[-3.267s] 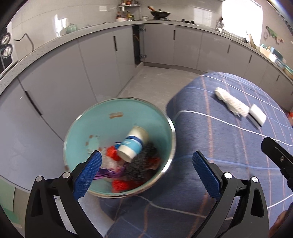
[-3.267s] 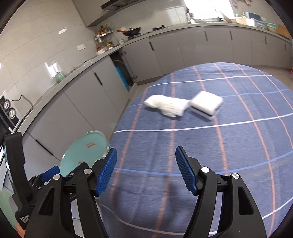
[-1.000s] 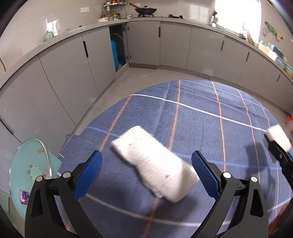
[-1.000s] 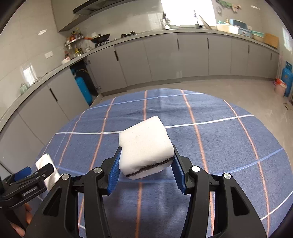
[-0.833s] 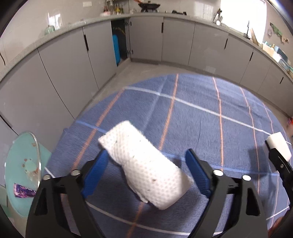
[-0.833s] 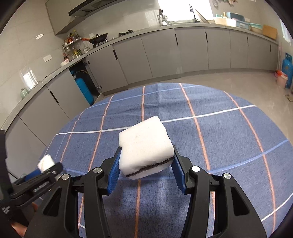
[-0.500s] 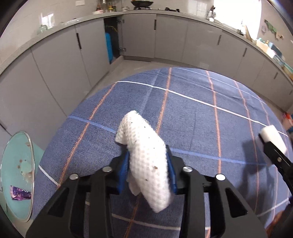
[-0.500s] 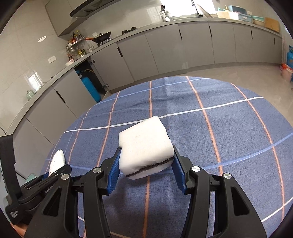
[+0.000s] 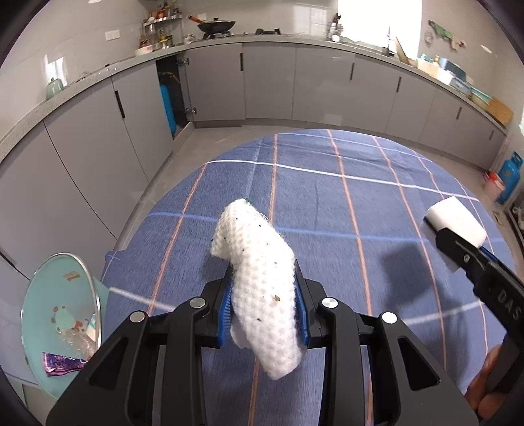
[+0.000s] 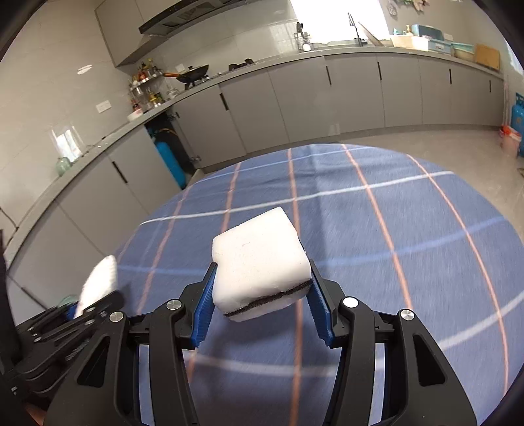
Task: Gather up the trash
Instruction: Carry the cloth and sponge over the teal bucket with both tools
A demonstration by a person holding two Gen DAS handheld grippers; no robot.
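Left gripper (image 9: 264,309) clamped on white knitted cloth (image 9: 258,278); cloth bulges above and sags below the blue pads, lifted clear of the table. Right gripper (image 10: 262,306) clamped on white sponge (image 10: 260,262), dark scouring layer on its underside, also off the surface.

Round table under blue checked cloth (image 9: 344,203), orange and white lines; nothing else lies on it, so open room across its whole far half. Left rim curves away to bare floor.

Beside and below that left rim: teal bin (image 9: 49,327) with a shiny rim, purple wrapper (image 9: 62,362) and other scraps inside.

Farther: grey floor strip, then grey cabinets (image 9: 268,88) wrapping the room. Wok (image 9: 216,24) on the far counter; bright window to its right.
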